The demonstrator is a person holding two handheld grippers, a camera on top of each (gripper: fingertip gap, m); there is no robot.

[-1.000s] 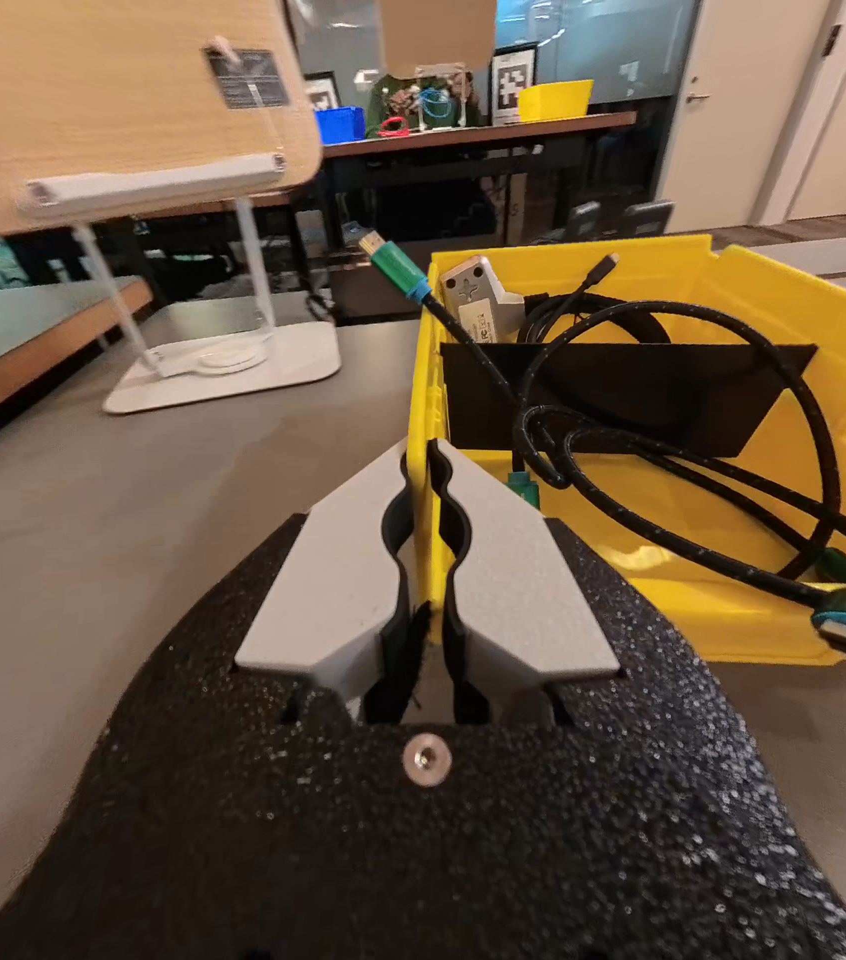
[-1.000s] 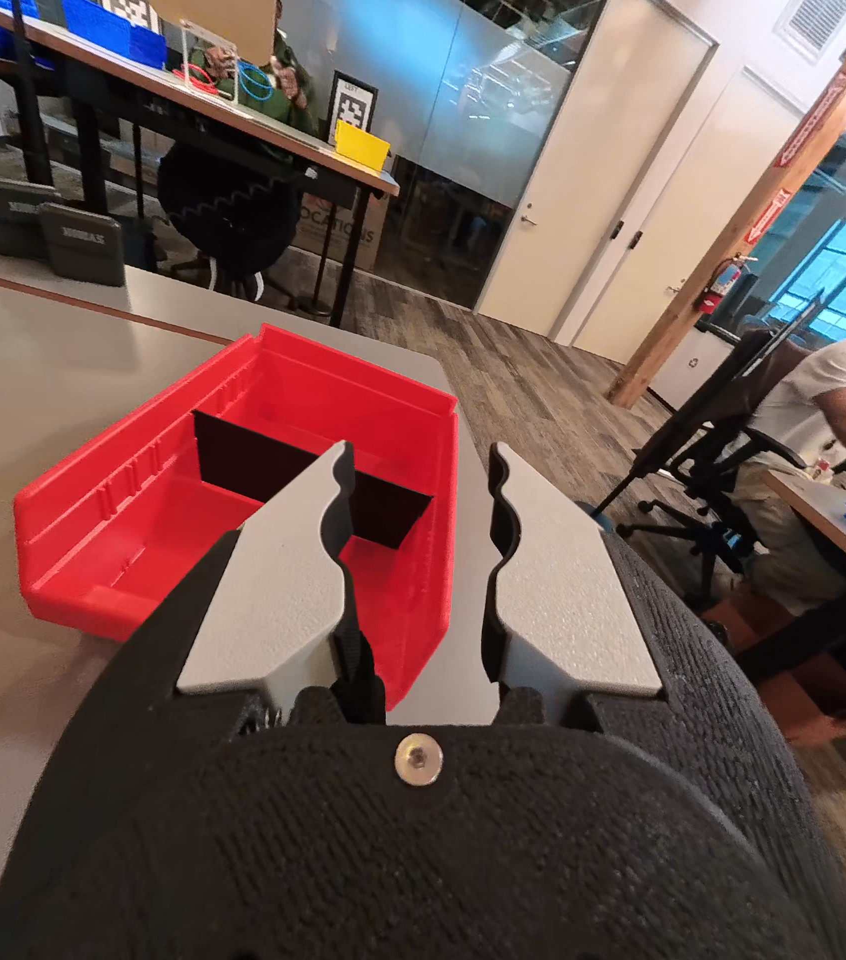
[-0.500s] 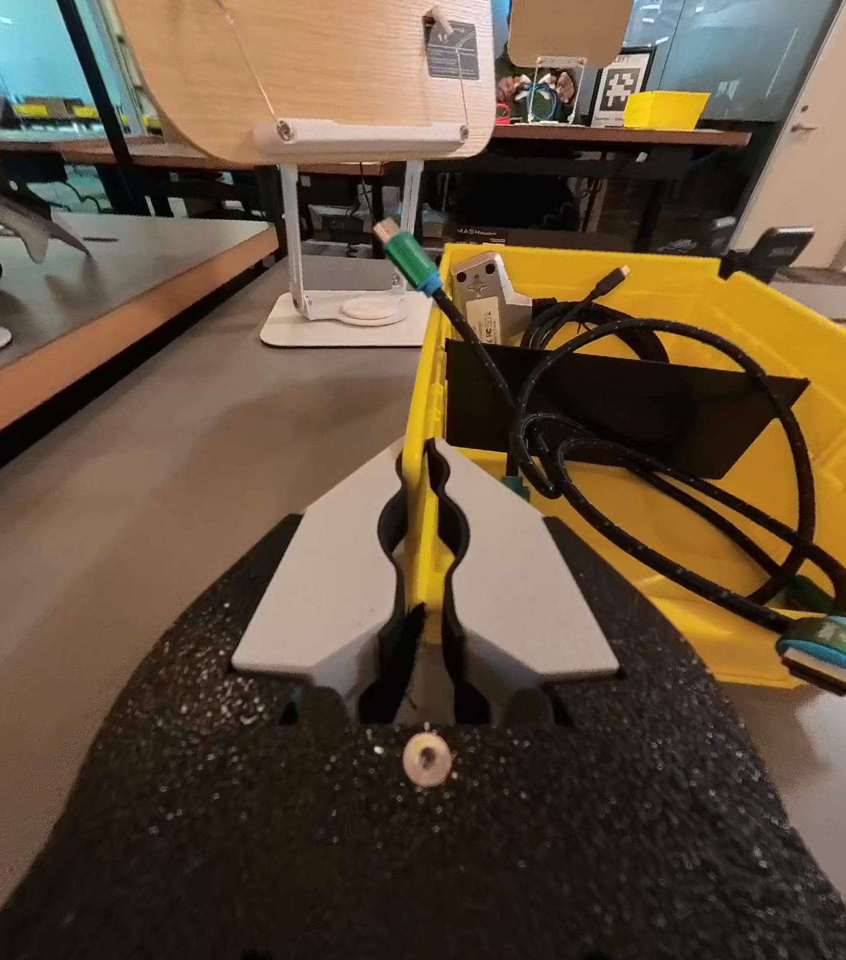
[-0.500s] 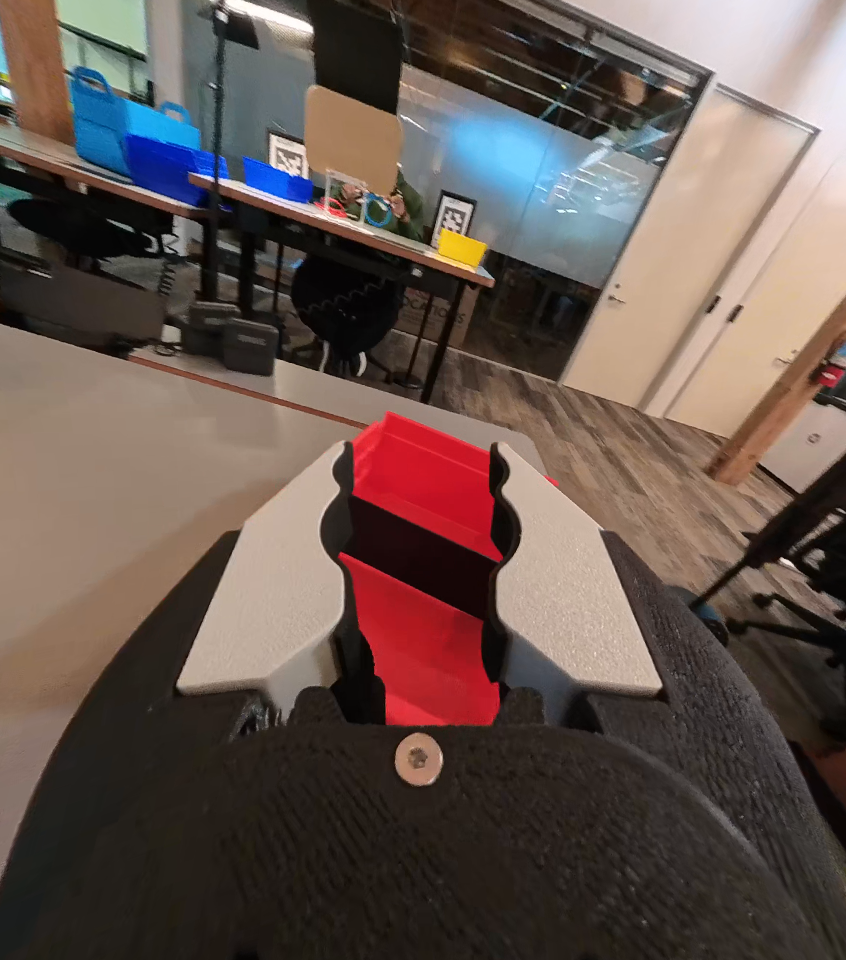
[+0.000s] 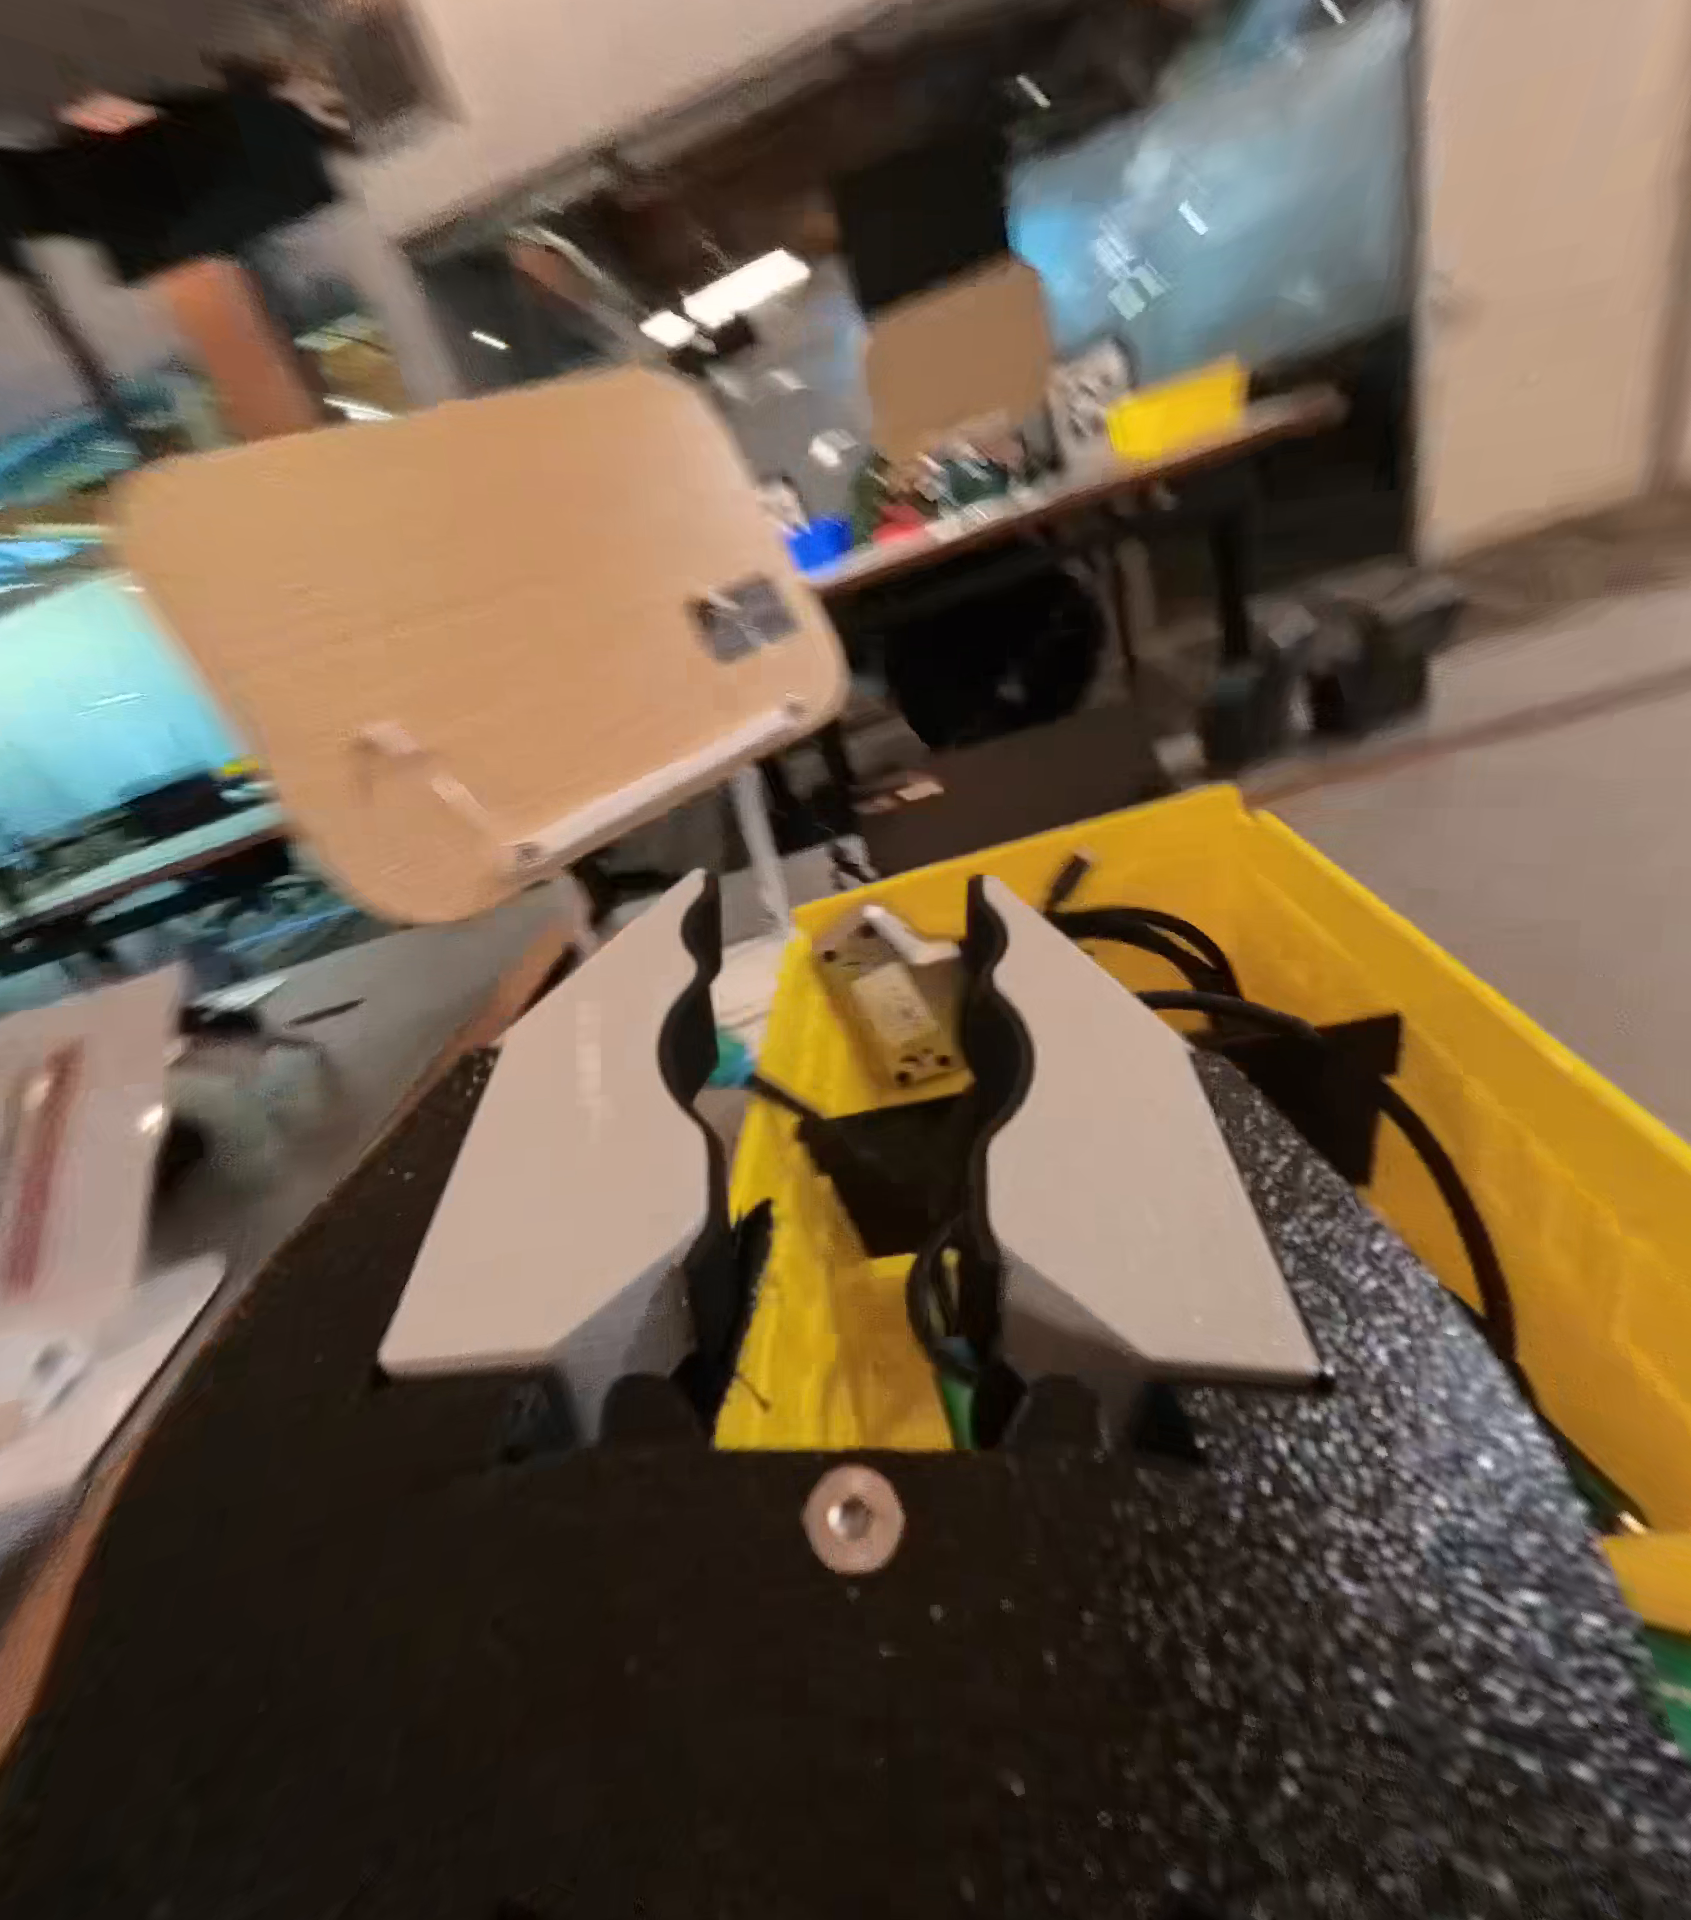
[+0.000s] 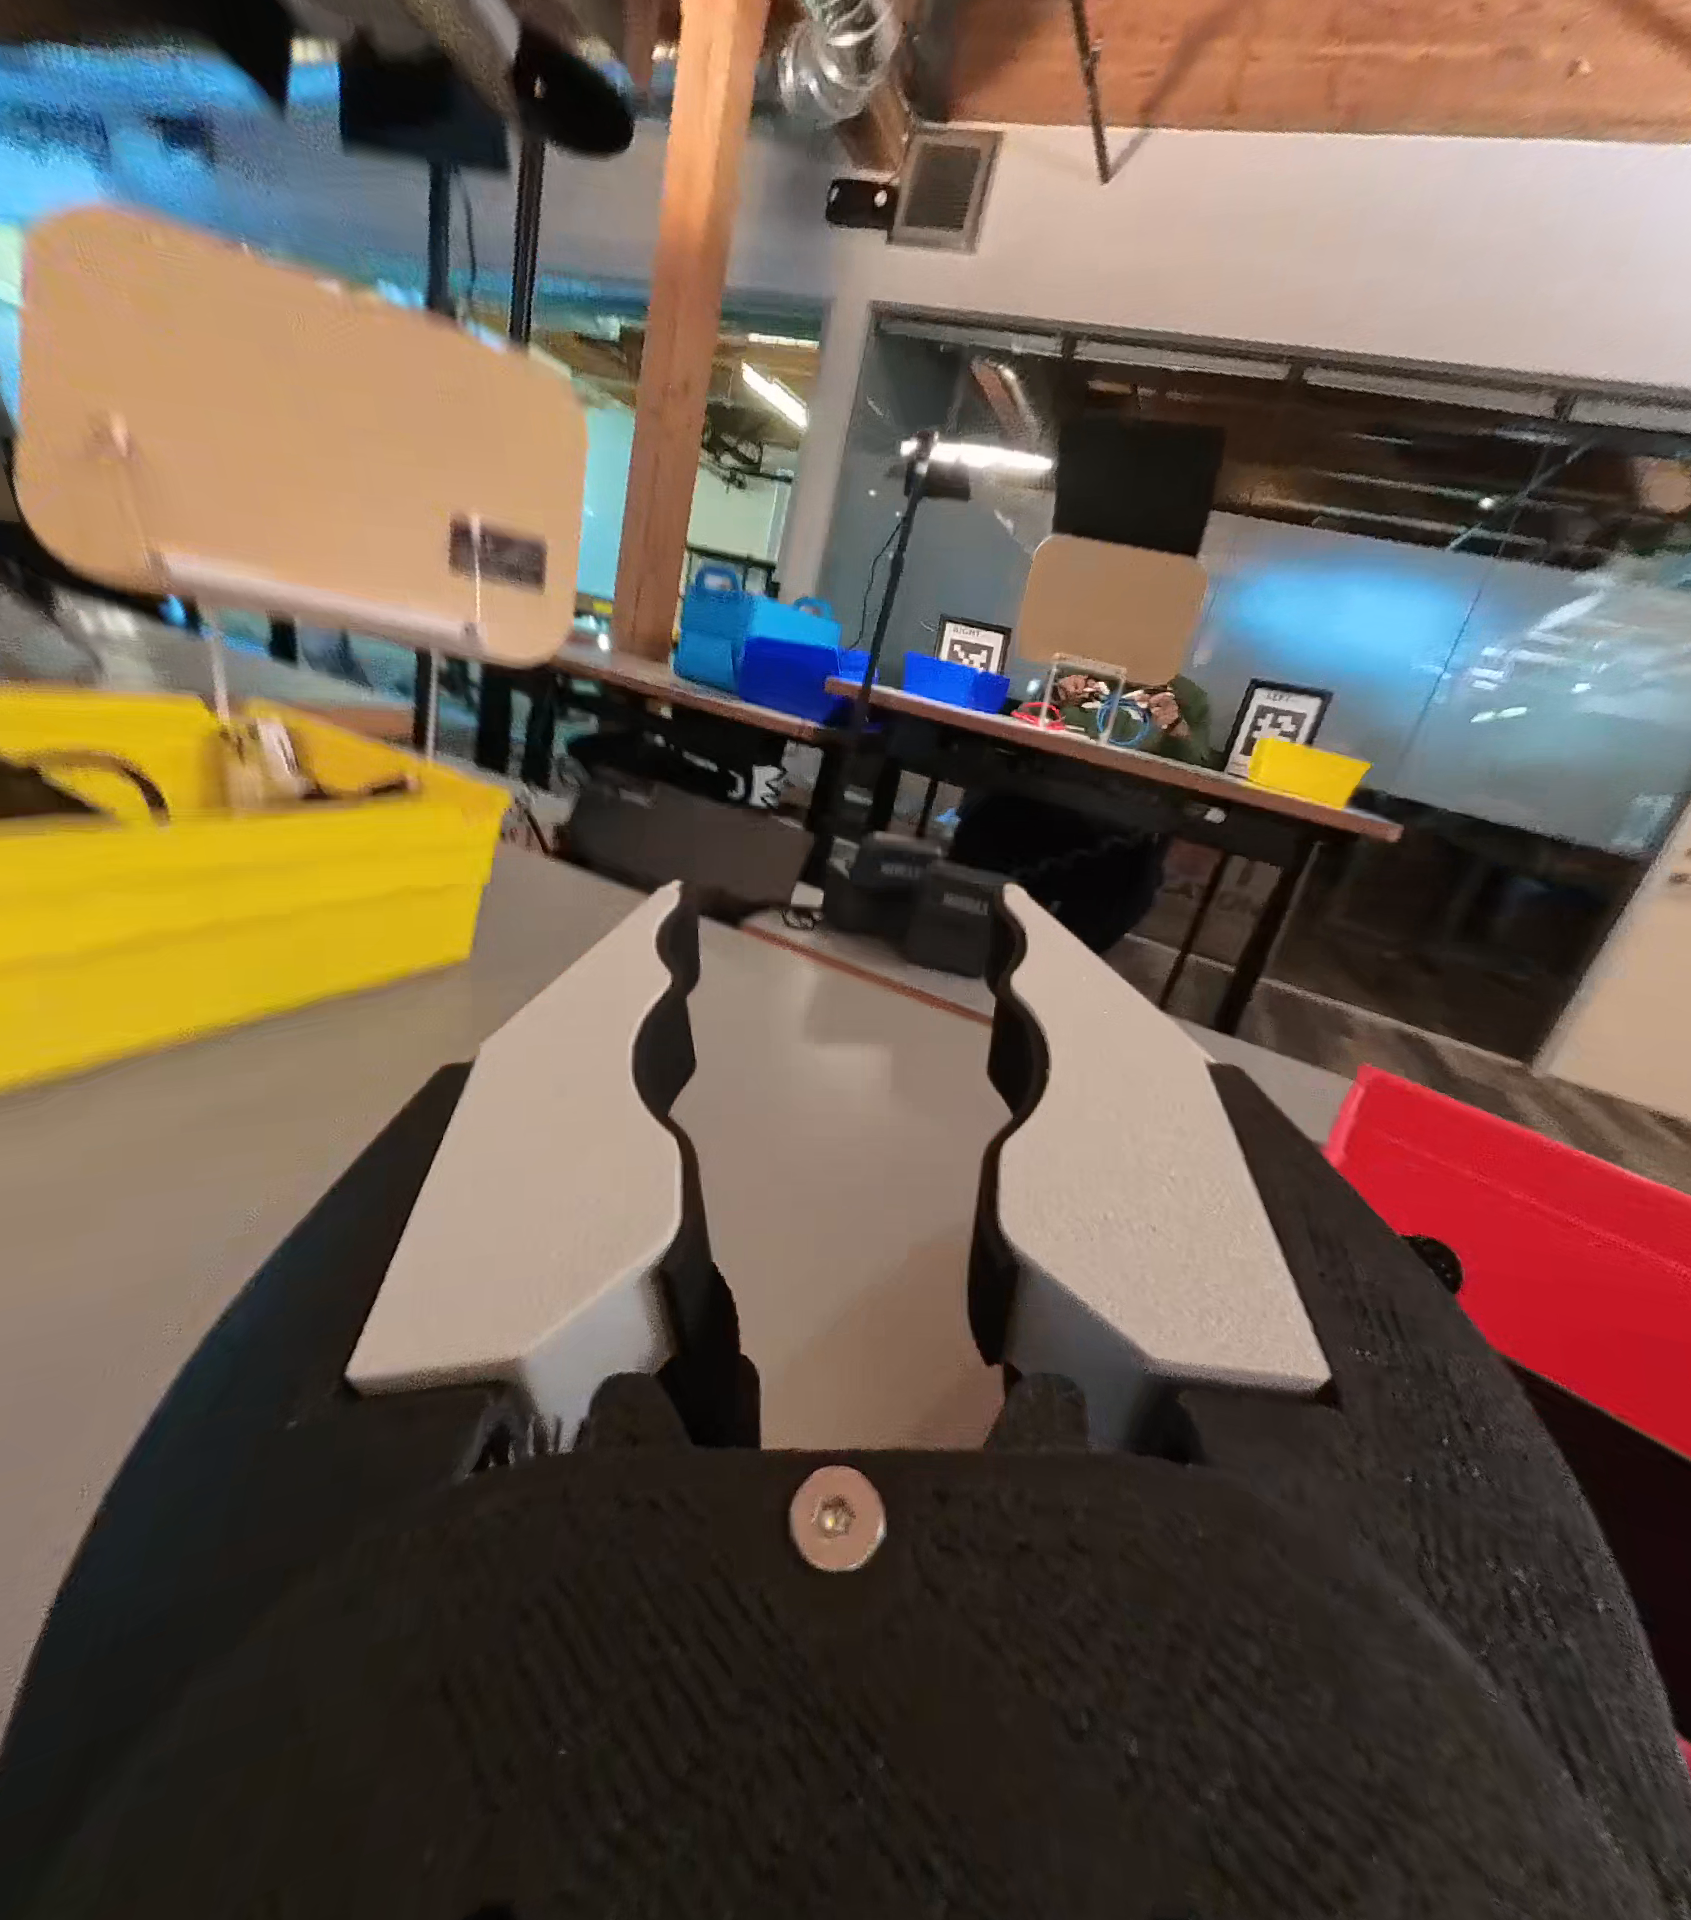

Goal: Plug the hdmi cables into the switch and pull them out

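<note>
I've let go the yellow bin (image 5: 1506, 1049) wall, L gripper (image 5: 841, 914) & R gripper (image 6: 841, 914) jaws now both open, empty; next: grab the switch (image 5: 888, 1003).

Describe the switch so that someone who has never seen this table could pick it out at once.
Start at the big yellow plastic bin on the grey table. Behind the bin's black divider, at the far end, a small silver metal box, the switch, leans on the bin's wall. It is the only pale, rigid, boxy thing there; everything around it is looped black cable.
</note>
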